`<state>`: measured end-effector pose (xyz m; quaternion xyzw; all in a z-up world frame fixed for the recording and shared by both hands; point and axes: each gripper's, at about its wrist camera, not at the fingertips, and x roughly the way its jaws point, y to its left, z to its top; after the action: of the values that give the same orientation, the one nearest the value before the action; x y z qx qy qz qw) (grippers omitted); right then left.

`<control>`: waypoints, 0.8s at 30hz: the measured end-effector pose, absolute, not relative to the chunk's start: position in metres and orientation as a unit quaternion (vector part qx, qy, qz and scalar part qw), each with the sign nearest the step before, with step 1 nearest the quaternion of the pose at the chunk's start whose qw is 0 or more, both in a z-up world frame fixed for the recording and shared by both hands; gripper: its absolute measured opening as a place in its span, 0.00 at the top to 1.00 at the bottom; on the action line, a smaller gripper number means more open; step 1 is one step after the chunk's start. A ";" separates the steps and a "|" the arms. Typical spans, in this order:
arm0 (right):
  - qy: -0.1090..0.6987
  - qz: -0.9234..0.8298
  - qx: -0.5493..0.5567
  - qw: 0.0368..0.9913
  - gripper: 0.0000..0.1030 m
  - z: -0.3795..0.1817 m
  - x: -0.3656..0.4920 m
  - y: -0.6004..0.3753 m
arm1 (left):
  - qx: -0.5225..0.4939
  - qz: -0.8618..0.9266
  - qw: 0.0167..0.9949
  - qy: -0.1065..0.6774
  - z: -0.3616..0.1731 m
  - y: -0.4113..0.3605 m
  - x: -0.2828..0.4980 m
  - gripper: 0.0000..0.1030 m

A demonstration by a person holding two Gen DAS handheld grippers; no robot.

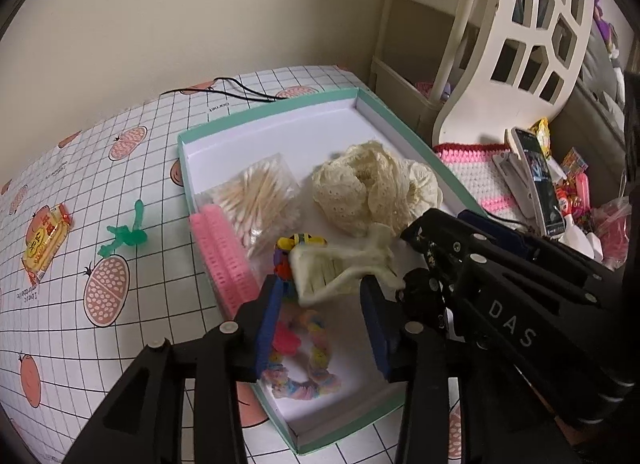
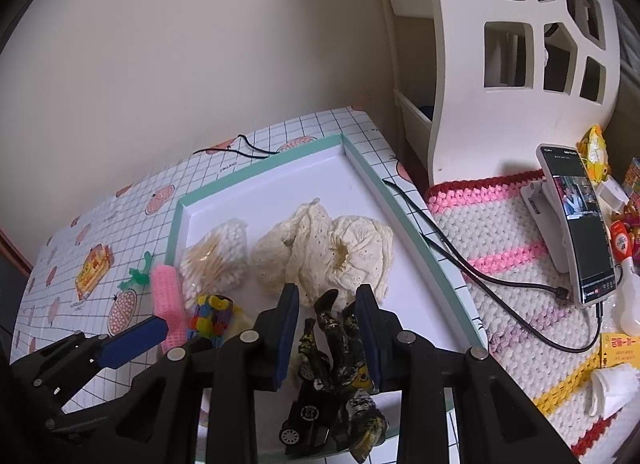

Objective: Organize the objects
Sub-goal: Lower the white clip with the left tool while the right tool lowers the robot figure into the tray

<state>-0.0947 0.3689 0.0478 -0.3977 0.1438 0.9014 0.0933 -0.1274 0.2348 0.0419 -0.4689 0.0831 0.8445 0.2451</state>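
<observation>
A teal-rimmed white box [image 1: 188, 167] lies on the grid tablecloth. It holds a bag of cotton swabs [image 1: 260, 199], a pink hair roller [image 1: 224, 260], cream lace fabric [image 1: 372, 183], a colourful toy [image 1: 292, 248] and a pastel braided ring [image 1: 316, 380]. A cream claw clip [image 1: 340, 268] lies at the tips of my left gripper [image 1: 322, 288], whose jaws stand apart and do not press on it. My right gripper [image 2: 327, 296] is shut on a black camouflage toy figure with a wheeled vehicle [image 2: 340, 368] over the box's near right part. The left gripper's blue finger [image 2: 136, 340] shows in the right wrist view.
On the cloth left of the box lie a green plastic figure [image 1: 124, 236] and a yellow snack packet [image 1: 46, 240]. A black cord [image 1: 240, 89] lies behind the box. To the right are a crochet mat [image 2: 500, 232], a phone on a stand [image 2: 576, 223], its cable and a white shelf [image 2: 480, 103].
</observation>
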 end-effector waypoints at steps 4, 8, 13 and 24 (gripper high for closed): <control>0.144 0.903 -0.393 0.096 0.69 0.050 -0.094 0.369 | -0.458 0.849 0.250 0.080 0.048 0.232 -0.127 0.59; 0.140 0.904 -0.393 0.095 0.69 0.050 -0.095 0.367 | -0.449 0.857 0.243 0.072 0.052 0.228 -0.128 0.59; 0.140 0.904 -0.394 0.092 0.69 0.049 -0.095 0.365 | -0.438 0.866 0.235 0.051 0.058 0.219 -0.132 0.59; 0.130 0.905 -0.398 0.082 0.50 0.046 -0.098 0.355 | -0.429 0.885 0.177 0.023 0.060 0.194 -0.142 0.53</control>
<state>-0.0982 0.3550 0.0464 -0.3978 0.1296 0.9046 0.0822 -0.1424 0.1938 0.0597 -0.4295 0.0234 0.8852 0.1772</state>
